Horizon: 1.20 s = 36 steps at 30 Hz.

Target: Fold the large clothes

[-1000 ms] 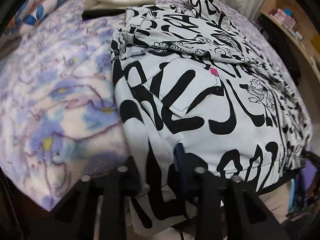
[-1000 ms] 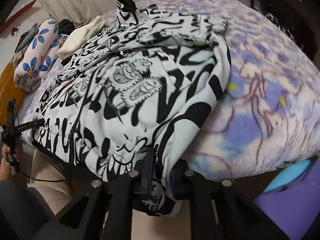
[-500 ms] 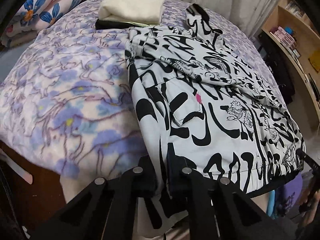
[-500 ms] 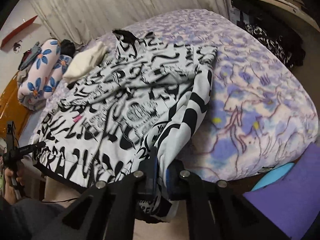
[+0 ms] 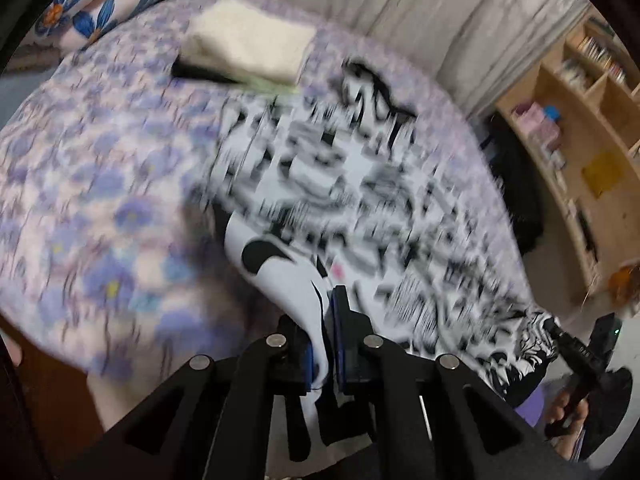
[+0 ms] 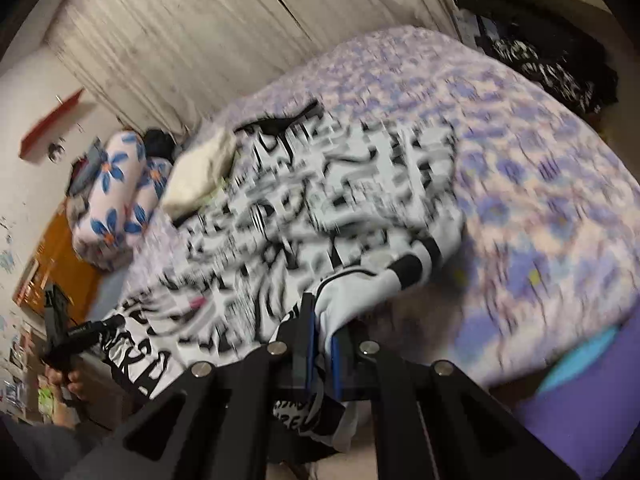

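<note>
A large white garment with black graffiti print [image 5: 360,208] lies spread on the bed, blurred by motion; it also shows in the right wrist view [image 6: 304,224]. My left gripper [image 5: 324,344] is shut on its near left hem corner and holds that corner lifted above the bed. My right gripper [image 6: 322,344] is shut on the near right hem corner, also lifted. Each gripper appears in the other's view, the right one [image 5: 576,352] and the left one [image 6: 76,336], at the garment's opposite corner.
A purple floral blanket [image 5: 100,184] covers the bed. A folded cream cloth [image 5: 248,46] lies on a dark item at the far end. Flower-print pillows [image 6: 120,196] lie at the head. Wooden shelves [image 5: 580,120] stand on the right. A curtain [image 6: 200,32] hangs behind.
Both grippers have risen and moved forward over the bed, carrying the garment's hem corners up and toward the collar end. The lower part of the garment is lifted and bunching.
</note>
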Motion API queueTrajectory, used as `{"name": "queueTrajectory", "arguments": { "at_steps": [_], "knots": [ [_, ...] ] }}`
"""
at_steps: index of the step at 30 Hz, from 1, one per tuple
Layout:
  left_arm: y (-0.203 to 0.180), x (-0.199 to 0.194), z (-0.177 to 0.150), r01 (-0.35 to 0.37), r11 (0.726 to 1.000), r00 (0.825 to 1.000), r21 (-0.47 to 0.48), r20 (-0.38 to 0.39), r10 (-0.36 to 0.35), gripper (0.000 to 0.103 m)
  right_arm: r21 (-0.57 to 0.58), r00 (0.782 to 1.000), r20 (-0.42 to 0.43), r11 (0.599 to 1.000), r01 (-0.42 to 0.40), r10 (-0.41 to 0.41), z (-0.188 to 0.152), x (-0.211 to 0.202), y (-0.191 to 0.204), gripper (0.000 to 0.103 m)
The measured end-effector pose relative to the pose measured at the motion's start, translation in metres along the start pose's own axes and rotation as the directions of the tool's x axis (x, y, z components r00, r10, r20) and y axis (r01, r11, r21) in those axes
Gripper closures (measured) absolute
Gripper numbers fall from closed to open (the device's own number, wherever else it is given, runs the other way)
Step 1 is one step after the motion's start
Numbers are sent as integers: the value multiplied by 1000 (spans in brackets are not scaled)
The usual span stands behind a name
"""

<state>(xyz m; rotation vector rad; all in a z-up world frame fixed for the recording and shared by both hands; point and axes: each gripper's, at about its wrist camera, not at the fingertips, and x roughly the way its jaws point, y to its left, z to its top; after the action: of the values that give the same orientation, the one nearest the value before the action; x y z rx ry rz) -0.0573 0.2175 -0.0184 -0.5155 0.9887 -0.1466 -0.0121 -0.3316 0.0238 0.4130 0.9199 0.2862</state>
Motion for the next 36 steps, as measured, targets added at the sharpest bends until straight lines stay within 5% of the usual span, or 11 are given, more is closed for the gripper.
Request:
{"name": "queueTrajectory", "arguments": {
  "at_steps": [9, 12, 13, 14, 17, 22, 28, 36],
  "knots": [
    [-12, 58, 121, 41, 999, 987, -17, 154, -38, 89, 96, 990, 137, 995, 12, -25, 120, 62, -13, 97],
    [-12, 98, 159, 32, 999, 991, -38, 128, -27, 59, 171, 991, 124, 985, 29, -50, 154, 101, -32, 88],
    [-10, 109, 170, 36, 998, 992, -55, 122, -29, 30, 195, 992, 112, 980, 41, -63, 162, 115, -38, 80],
    [-8, 119, 179, 30, 997, 991, -74, 130, -21, 14, 213, 991, 109, 976, 49, -74, 167, 125, -43, 66],
    [-1, 144, 197, 10, 995, 989, -96, 150, 5, 12, 225, 989, 110, 972, 69, -96, 172, 149, -54, 45],
    [0, 188, 203, -103, 995, 993, 5, 56, 102, 12, 192, 992, 18, 974, 120, -126, 169, 188, -68, 45],
    [-7, 240, 203, -220, 953, 973, 211, -17, 228, 12, 76, 971, -77, 970, 231, -225, 168, 226, -84, 45],
    [-7, 299, 213, -258, 906, 948, 335, -92, 304, 18, -118, 936, -191, 953, 278, -296, 179, 290, -80, 45]
  ]
}}
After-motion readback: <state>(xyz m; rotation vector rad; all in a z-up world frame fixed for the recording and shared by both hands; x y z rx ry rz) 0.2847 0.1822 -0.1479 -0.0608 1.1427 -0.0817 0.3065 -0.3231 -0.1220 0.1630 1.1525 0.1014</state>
